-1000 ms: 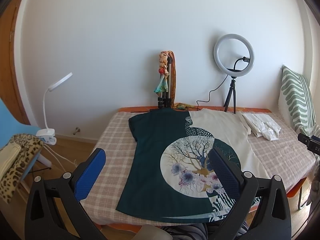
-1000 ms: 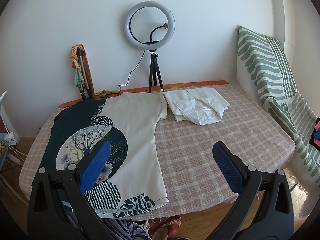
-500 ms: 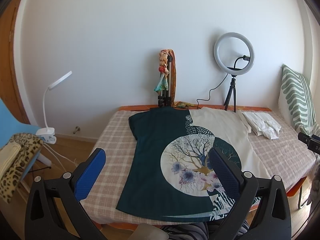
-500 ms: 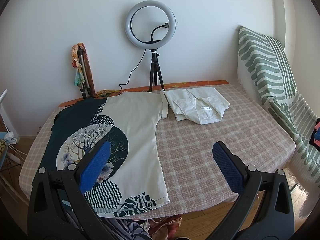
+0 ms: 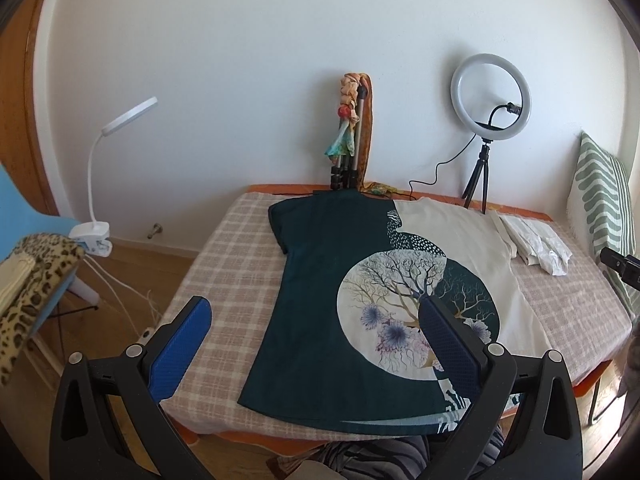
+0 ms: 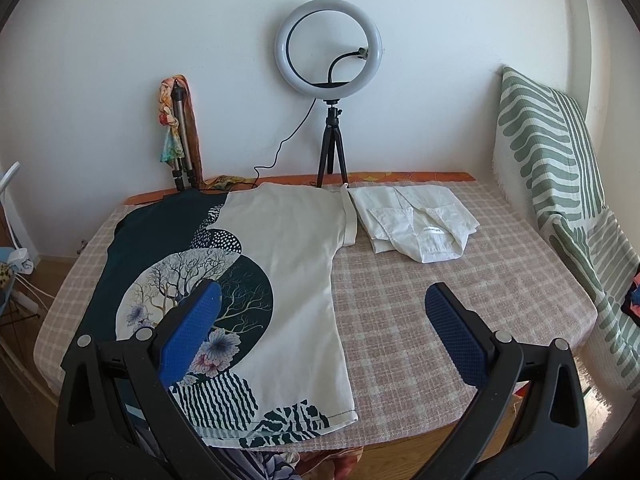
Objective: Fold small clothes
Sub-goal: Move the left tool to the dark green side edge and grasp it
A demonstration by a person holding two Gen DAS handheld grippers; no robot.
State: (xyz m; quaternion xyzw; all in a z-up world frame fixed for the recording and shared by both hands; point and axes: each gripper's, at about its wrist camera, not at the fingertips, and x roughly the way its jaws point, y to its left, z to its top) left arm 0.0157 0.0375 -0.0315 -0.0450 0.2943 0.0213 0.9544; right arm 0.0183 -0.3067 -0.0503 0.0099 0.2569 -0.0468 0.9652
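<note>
Both grippers hung above the near edge of the table (image 6: 440,280) with their blue-padded fingers spread wide and nothing between them. From the left wrist view, the left gripper (image 5: 316,320) hovered over the near left part of the checked tablecloth, its right finger (image 5: 448,344) over the printed circle of the T-shirt (image 5: 320,300). From the right wrist view, the right gripper (image 6: 324,312) hovered over the near middle, its left finger (image 6: 192,332) over the shirt's print and its right finger over bare cloth.

That T-shirt (image 6: 288,248) lay flat and unfolded, dark green on its left half and cream on its right, its neck toward the far edge by the wall and its hem overhanging the near edge. Just beside its right sleeve, toward the far right corner, sat a folded white garment (image 6: 416,224). A ring light (image 6: 328,40) on a small tripod stood at the far edge, and a collapsed tripod with a scarf (image 6: 180,136) leaned against the wall near the far left corner. A green-striped cushion (image 6: 552,152) rested beyond the right edge.
</note>
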